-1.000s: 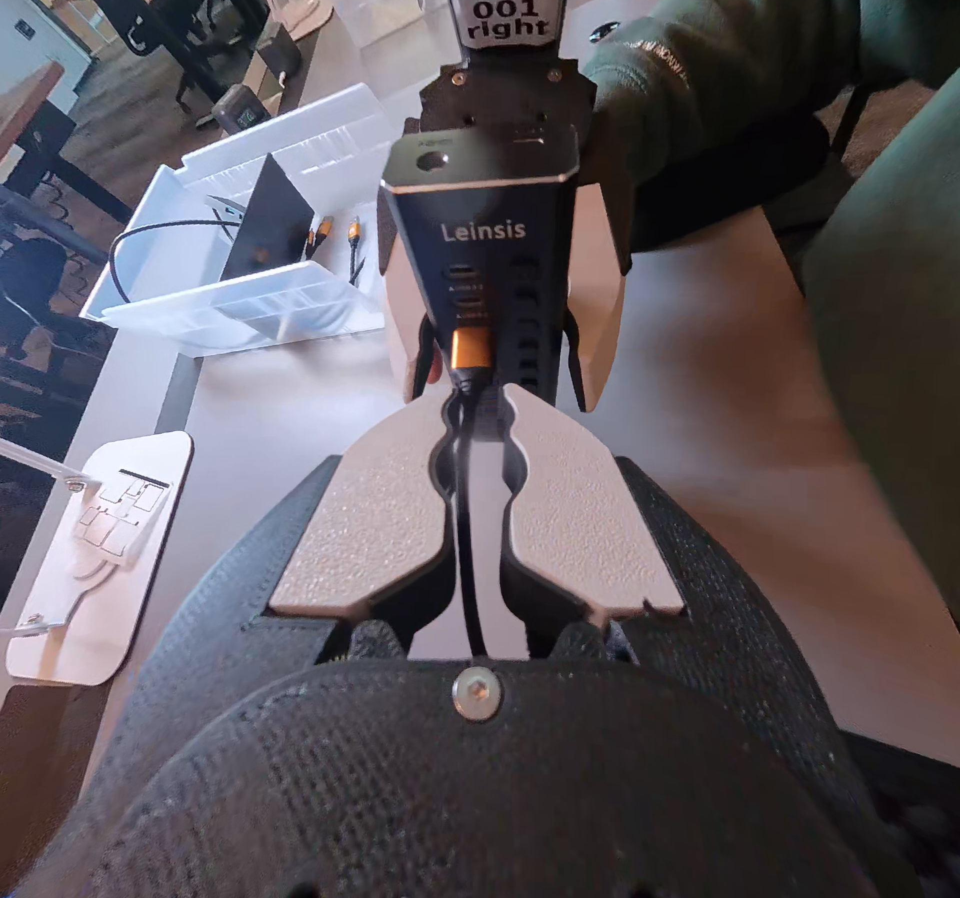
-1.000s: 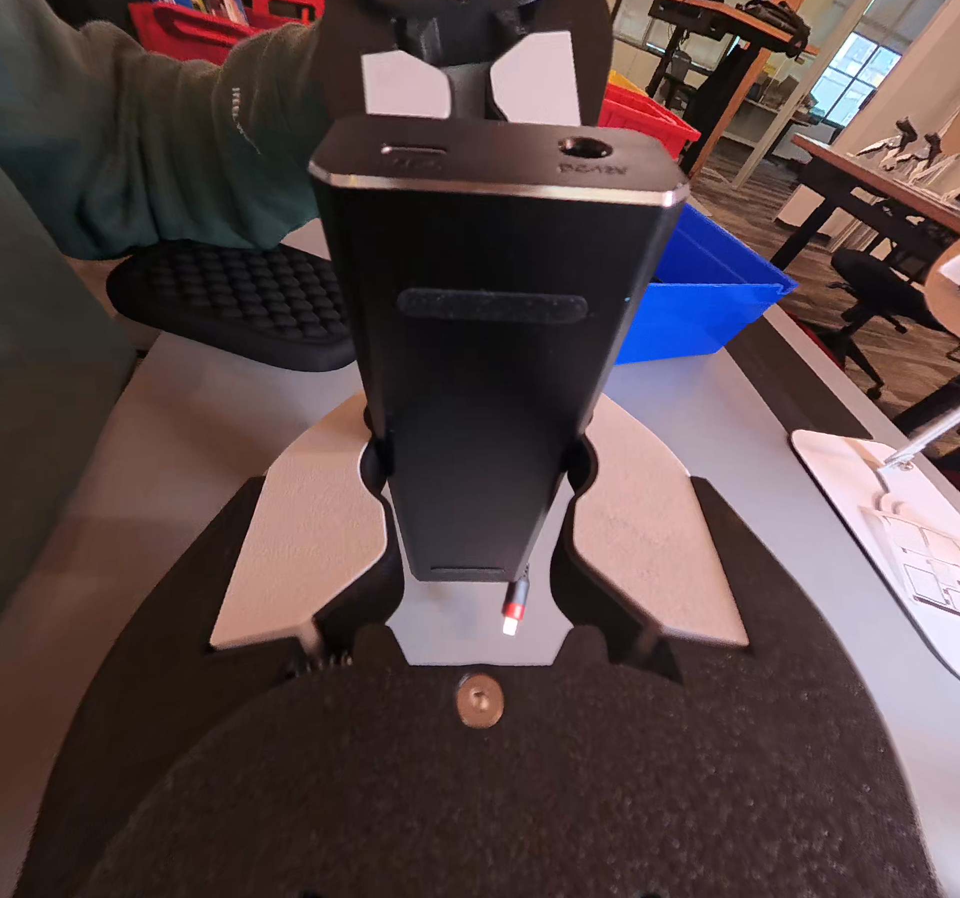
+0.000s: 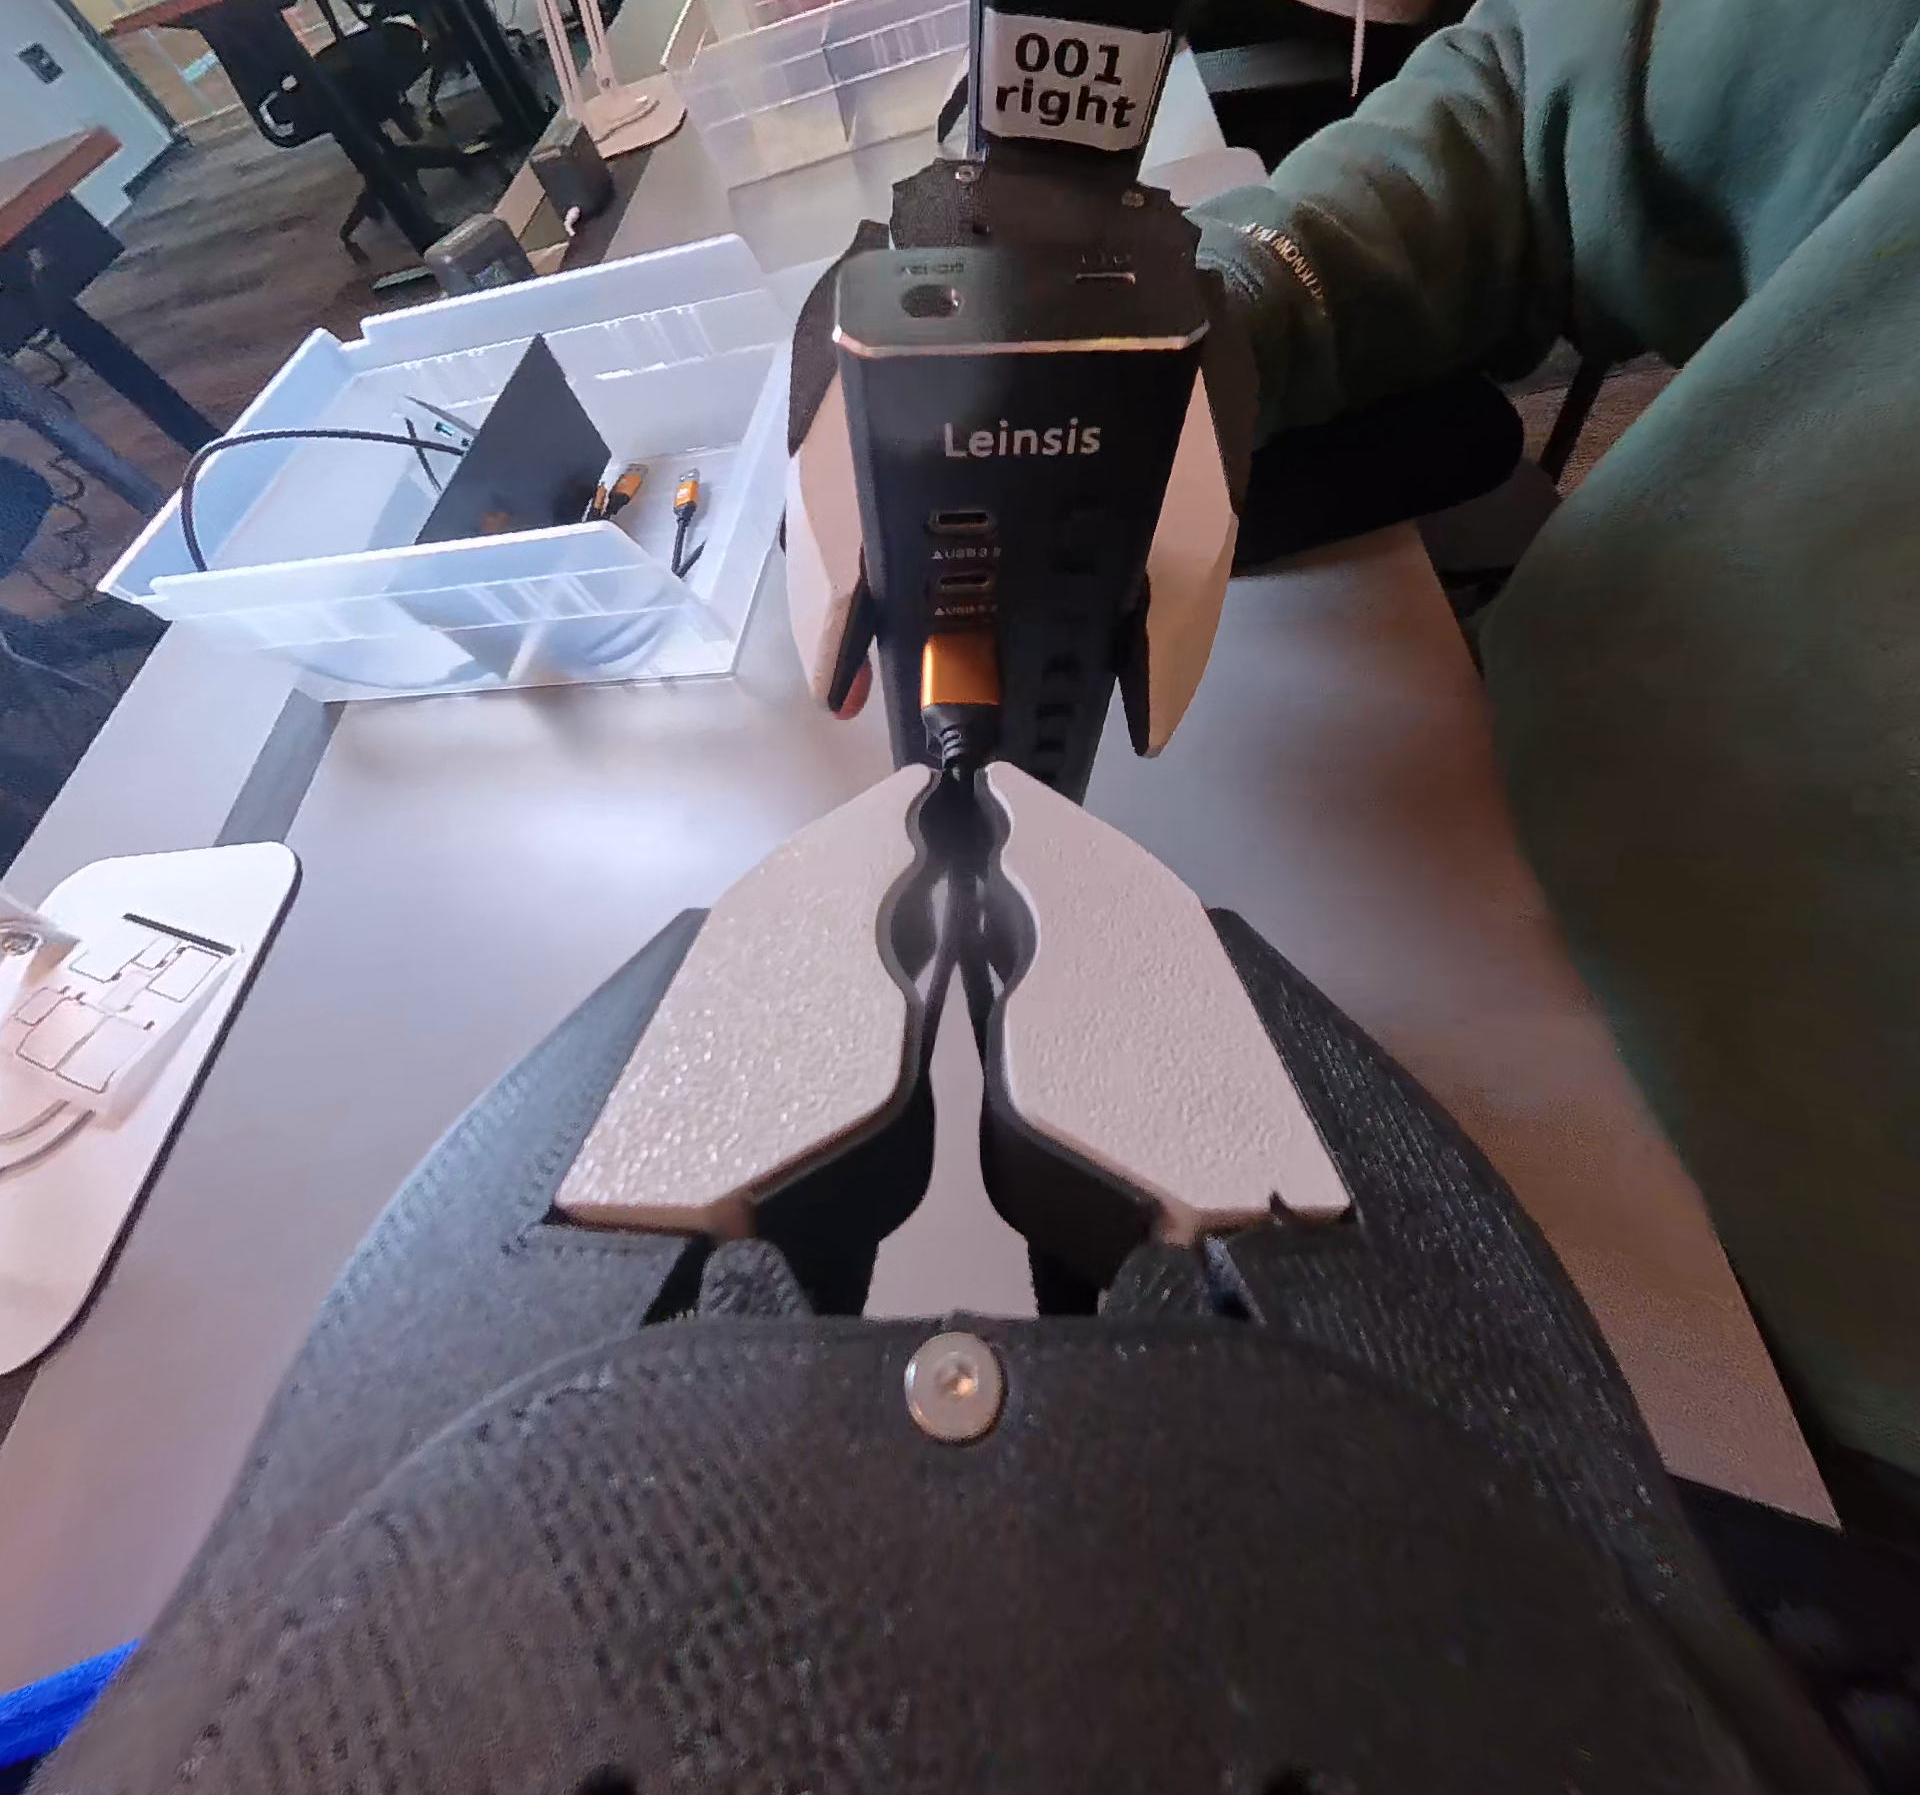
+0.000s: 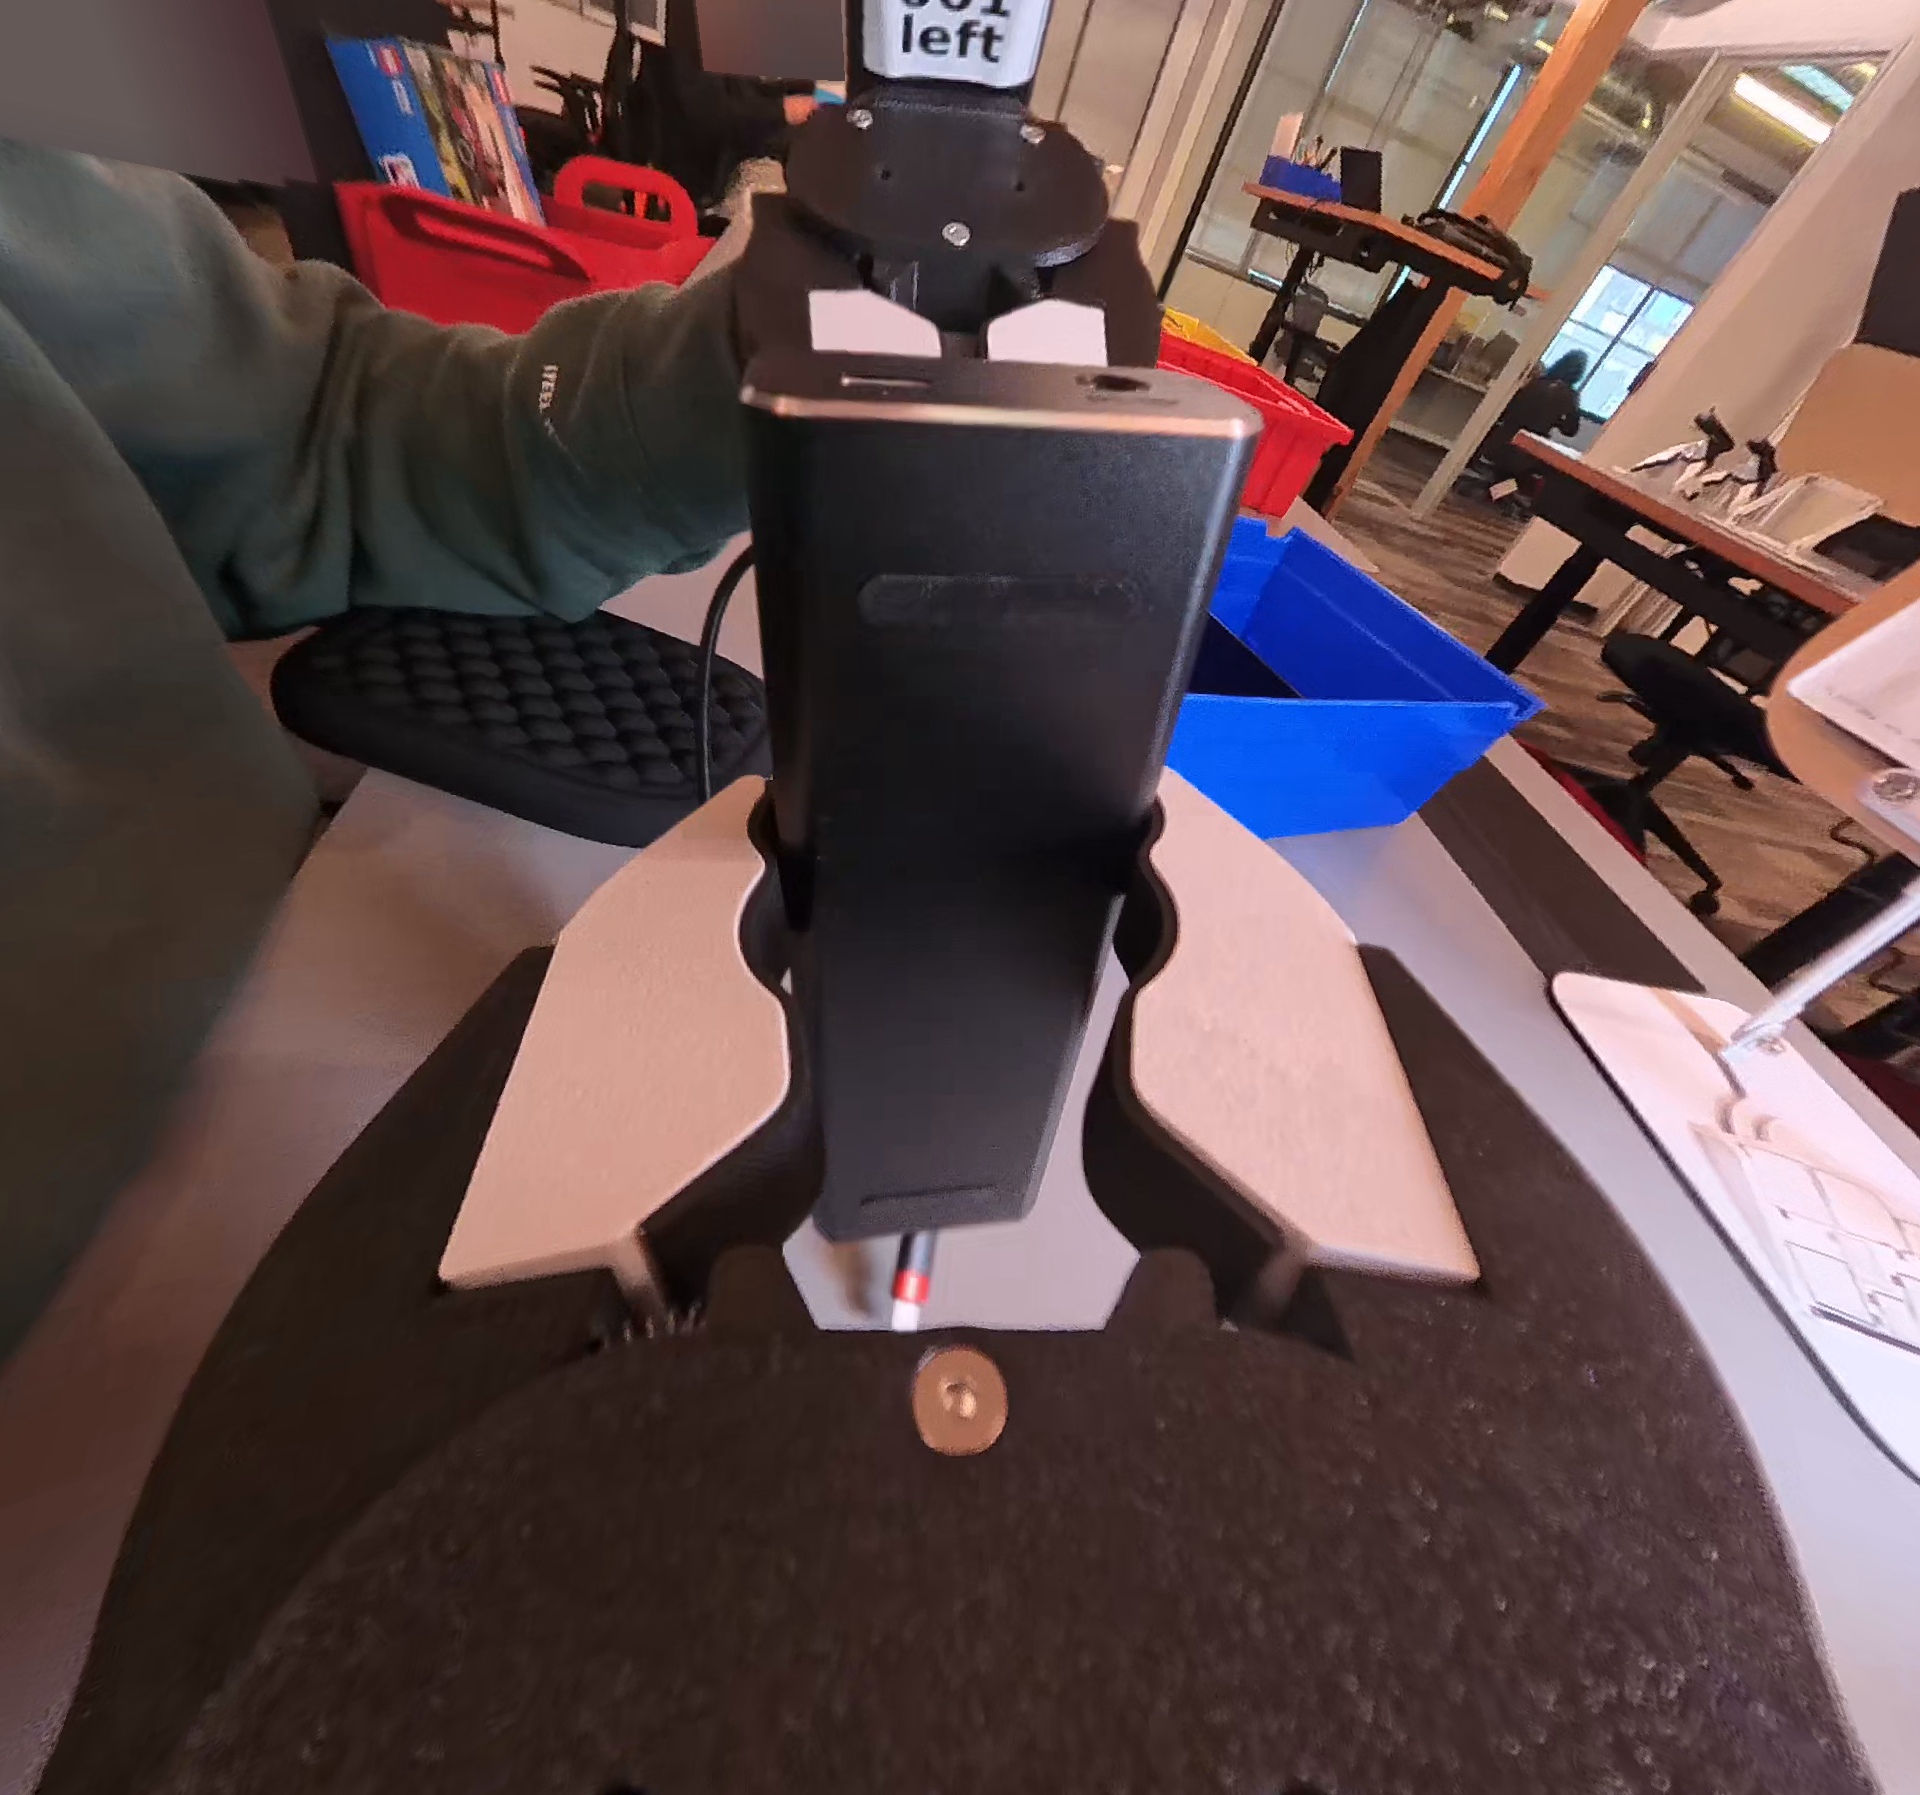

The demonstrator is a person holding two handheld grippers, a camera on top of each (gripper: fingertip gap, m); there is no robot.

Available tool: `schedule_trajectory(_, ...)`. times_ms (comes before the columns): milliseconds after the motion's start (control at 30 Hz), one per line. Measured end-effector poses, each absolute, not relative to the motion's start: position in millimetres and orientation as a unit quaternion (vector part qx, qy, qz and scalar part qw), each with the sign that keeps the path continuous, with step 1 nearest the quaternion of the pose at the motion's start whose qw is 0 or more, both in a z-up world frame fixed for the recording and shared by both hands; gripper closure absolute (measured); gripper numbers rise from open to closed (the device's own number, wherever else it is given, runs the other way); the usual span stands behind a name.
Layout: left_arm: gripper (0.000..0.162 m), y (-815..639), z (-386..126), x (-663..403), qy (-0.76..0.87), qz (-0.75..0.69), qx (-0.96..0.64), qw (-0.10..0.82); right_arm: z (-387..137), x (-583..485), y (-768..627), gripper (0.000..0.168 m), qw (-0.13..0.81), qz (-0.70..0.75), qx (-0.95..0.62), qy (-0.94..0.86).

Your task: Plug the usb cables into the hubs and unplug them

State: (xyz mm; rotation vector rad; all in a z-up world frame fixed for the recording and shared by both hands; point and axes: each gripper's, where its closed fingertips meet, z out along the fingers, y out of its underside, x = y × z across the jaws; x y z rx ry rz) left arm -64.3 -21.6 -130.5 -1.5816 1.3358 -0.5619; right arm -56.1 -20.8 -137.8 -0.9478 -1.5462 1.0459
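usb hub [image 3: 1023, 519], black and upright, stands just past the left gripper [image 3: 961, 789] fingertips, its orange-collared usb plug [image 3: 958, 670] seated in the lowest port of the column. left fingers are pinched narrow on the black cable [image 3: 951, 956] right behind the plug. the right gripper [image 3: 1013, 644] flanks the hub's sides. risk, as i read it: pulling on cord rather than collar could strain the cable or let it slip through. open grey table [image 3: 499, 872] lies to the fingers' left, with a clear tray [image 3: 436, 592] of spare cables farther off that side.

right wrist view: right fingers [image 4: 644, 1018] clamp the hub's [image 4: 987, 758] lower body, held off the table. a red-and-white connector [image 4: 912, 1290] peeks out below it. if this grip is loose, the hub could twist during the pull. blue bin [image 4: 1340, 706] sits beyond, to the right.
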Motion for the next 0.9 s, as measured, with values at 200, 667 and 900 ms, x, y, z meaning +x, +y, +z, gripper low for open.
schedule_trajectory(200, 0.158, -28, -130, -59, 0.552, -0.243, -0.64, 0.477, -142, -54, -27, 0.106, 0.46, 0.475, -0.397, -0.637)
schedule_trajectory(667, 0.154, -45, -131, -49, 0.569, -0.29, -0.61, 0.469, -143, -51, -59, 0.103, 0.471, 0.428, -0.341, -0.691)
schedule_trajectory(900, 0.147, -43, -141, -39, 0.585, -0.232, -0.617, 0.472, -154, -53, -58, 0.103, 0.47, 0.402, -0.339, -0.709)
